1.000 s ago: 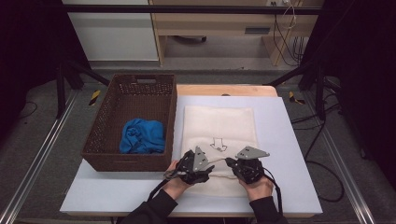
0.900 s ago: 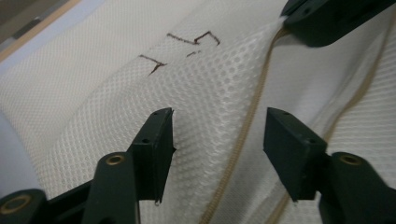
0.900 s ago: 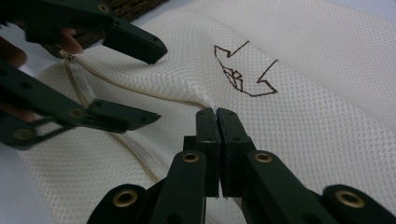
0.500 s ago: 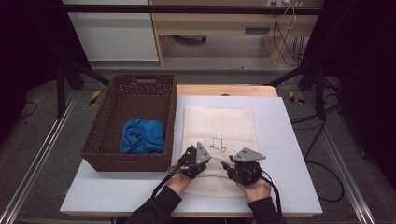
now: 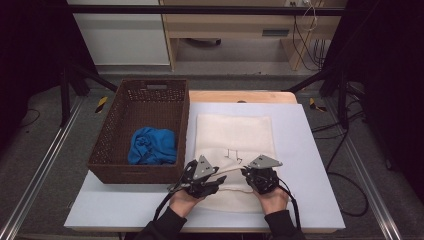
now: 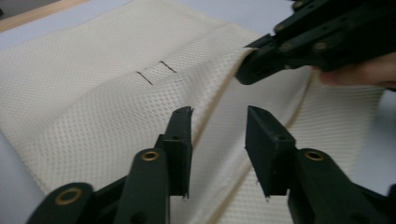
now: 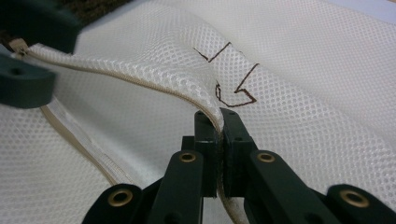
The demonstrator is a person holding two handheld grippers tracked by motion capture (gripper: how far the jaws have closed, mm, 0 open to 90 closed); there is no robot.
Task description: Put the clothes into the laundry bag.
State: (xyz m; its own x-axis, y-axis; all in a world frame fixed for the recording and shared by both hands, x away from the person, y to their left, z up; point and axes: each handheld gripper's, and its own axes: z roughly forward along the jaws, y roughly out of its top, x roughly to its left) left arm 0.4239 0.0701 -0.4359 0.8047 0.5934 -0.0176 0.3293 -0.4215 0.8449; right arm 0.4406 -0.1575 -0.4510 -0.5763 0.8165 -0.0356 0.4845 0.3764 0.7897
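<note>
A cream mesh bag [image 5: 232,135] lies flat on the white table, with brown pen marks [image 5: 234,156] near its middle. My right gripper [image 7: 219,119] is shut on the bag's zippered edge and holds it up in a ridge; its jaws have just been closing. In the high view the right gripper [image 5: 246,173] points left at the bag's near end. My left gripper [image 6: 219,116] faces it from the left, its jaws apart and just opening. The ridge of mesh [image 6: 93,93] runs under their gap with no pad pressing on it. The left gripper [image 5: 216,179] hovers over the near left corner.
A brown wicker basket [image 5: 140,100] stands on the table's left part with a crumpled blue cloth [image 5: 152,145] inside. Bare white table [image 5: 305,150] lies to the right of the bag. Cables trail from both grippers toward the near edge.
The left gripper shut and then parted its jaws, shifting slightly along the bag's near edge. The right hand stayed where it was, gripping the mesh edge.
</note>
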